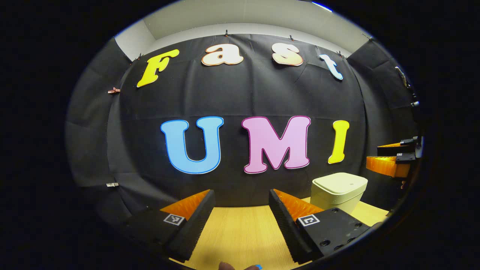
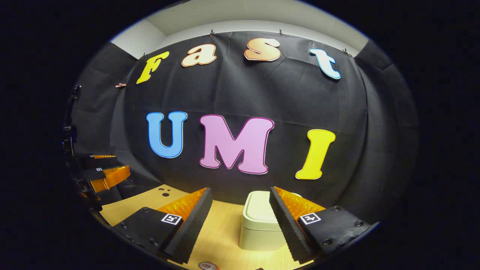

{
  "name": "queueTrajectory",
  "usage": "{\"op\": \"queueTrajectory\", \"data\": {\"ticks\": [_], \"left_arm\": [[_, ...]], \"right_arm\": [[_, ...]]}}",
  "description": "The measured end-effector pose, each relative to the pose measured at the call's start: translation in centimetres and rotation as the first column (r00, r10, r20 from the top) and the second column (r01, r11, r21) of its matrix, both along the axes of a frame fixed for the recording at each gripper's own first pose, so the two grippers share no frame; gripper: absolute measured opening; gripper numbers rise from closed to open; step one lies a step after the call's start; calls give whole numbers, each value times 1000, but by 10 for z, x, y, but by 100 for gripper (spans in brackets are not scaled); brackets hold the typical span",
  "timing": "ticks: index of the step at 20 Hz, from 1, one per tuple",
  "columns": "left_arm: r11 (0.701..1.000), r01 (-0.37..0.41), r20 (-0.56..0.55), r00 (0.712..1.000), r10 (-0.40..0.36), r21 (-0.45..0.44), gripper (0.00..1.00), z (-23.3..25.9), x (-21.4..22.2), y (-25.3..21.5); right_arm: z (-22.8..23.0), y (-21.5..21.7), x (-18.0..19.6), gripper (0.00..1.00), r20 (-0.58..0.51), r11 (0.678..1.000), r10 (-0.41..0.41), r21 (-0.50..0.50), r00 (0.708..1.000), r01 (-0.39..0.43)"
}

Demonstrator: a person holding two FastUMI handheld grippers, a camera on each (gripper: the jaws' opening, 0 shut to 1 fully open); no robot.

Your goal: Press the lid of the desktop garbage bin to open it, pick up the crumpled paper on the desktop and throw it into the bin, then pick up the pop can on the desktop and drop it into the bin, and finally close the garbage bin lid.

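Hovering above the wooden desktop (image 2: 225, 240), both claws released, garbage bin (image 2: 258, 225) lid closed.

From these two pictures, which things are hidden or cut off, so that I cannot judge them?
1. Silver pop can top, right gripper view: cut off by the bottom edge; its body is unseen.
2. Cream plastic garbage bin, right gripper view: its right side is hidden behind the right claw finger.
3. Same bin, left gripper view: its base is hidden behind the left claw finger.
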State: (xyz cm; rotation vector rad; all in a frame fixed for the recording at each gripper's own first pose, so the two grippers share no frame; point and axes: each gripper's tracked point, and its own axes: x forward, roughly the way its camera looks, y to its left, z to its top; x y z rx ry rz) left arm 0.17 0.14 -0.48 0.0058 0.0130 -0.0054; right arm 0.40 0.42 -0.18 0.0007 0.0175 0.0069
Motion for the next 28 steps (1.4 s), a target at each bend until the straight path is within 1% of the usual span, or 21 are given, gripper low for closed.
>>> {"op": "queueTrajectory", "data": {"ticks": [6, 7, 8, 9, 10, 11, 13, 14, 16, 17, 19, 20, 21, 23, 26, 28], "left_arm": [[1000, 1, 0, 1000, -1, 4, 94, 0, 1, 0], [1000, 0, 0, 1000, 0, 5, 94, 0, 1, -1], [1000, 1, -2, 1000, -1, 7, 94, -1, 2, -1], [1000, 1, -1, 1000, -1, 8, 96, -1, 2, -1], [1000, 2, 0, 1000, -2, 8, 94, -1, 2, -1], [1000, 1, 0, 1000, -1, 8, 94, 0, 2, -2], [1000, 0, 0, 1000, 0, 8, 94, -2, 2, 0], [1000, -2, 1, 1000, 2, 8, 94, -1, 2, 0], [1000, -3, 1, 1000, 3, 8, 94, -2, 2, -1], [1000, -2, 2, 1000, 2, 9, 94, 0, 2, -1], [1000, -4, 2, 1000, 4, 9, 94, 1, 1, -1], [1000, -3, 3, 1000, 3, 9, 94, -1, 2, -1], [1000, -2, 2, 1000, 2, 10, 94, -1, 1, -1], [1000, 0, 2, 1000, 0, 10, 94, 0, 0, -2], [1000, 2, 0, 1000, -2, 15, 94, -3, -1, -2], [1000, 3, -1, 1000, -3, 20, 94, -1, -2, -3]], "right_arm": [[2, 0, 2, 96, 2, 1000, 2, 10, 1000, -2], [3, -2, 2, 95, 3, 1000, 0, 16, 1000, 0], [1, -3, 3, 91, -2, 1000, -3, 19, 1000, 3], [-3, -4, 4, 69, -16, 1000, -5, 12, 1000, 5], [-5, -5, 5, 48, -23, 1000, -1, 10, 1000, 1], [-5, -10, 5, 26, -26, 1000, -23, 2, 999, 23], [-3, -14, 4, 13, -23, 999, -29, 16, 999, 30], [-5, -10, 4, 7, -23, 1000, -6, 17, 1000, 7], [-2, -16, 5, 5, -3, 1000, -16, -23, 1000, 16], [1, -14, 7, 5, -6, 1000, 6, -14, 1000, -6], [-4, -20, 18, 5, -58, 1000, 6, 14, 998, -6], [-8, -27, 23, 7, -91, 1000, -2, 20, 996, 3], [-13, -30, 27, 5, -126, 999, 8, 33, 992, -3], [-19, -42, 37, 5, -180, 1000, -3, 29, 984, 8], [-38, -64, 53, 5, -281, 999, -30, -29, 959, 22], [-58, -74, 63, 5, -366, 1000, -25, -9, 930, 24]]}}
